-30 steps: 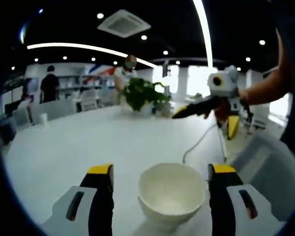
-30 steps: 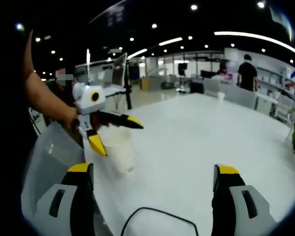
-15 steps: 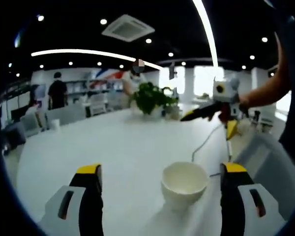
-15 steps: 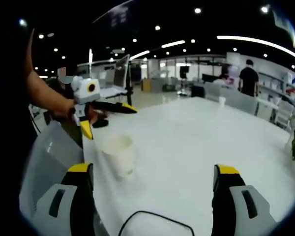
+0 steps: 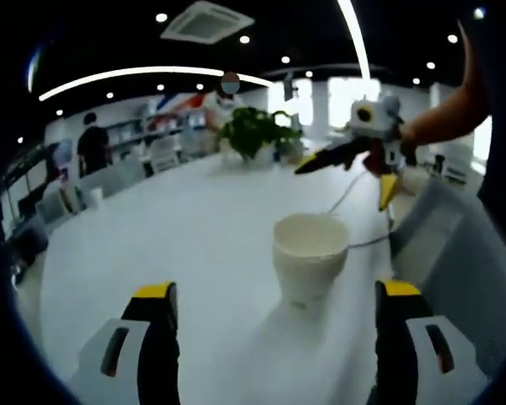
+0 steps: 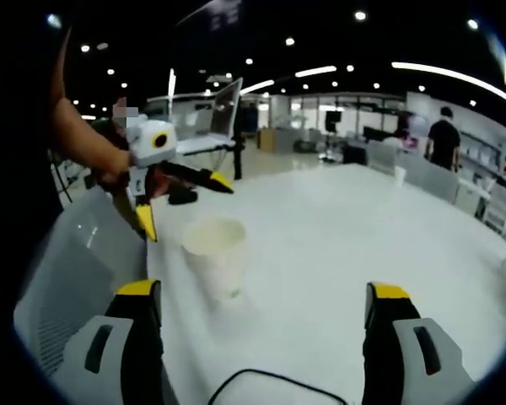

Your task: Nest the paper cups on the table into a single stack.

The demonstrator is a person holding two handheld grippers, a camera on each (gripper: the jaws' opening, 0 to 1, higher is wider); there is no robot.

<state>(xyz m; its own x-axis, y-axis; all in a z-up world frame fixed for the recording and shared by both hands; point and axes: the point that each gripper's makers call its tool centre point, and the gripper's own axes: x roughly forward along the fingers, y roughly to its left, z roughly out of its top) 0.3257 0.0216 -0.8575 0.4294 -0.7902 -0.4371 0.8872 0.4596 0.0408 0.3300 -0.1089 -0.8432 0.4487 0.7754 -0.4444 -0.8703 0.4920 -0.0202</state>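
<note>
A white paper cup (image 5: 310,263) stands upright on the white bench (image 5: 177,245), ahead of the left gripper (image 5: 274,308) and between its wide-apart fingers, untouched. The right gripper (image 6: 257,304) hangs beside it, fingers spread, holding nothing.

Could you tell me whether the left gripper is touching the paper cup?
Apart. The right gripper view shows the left gripper raised beside the paper cup, table between them.
</note>
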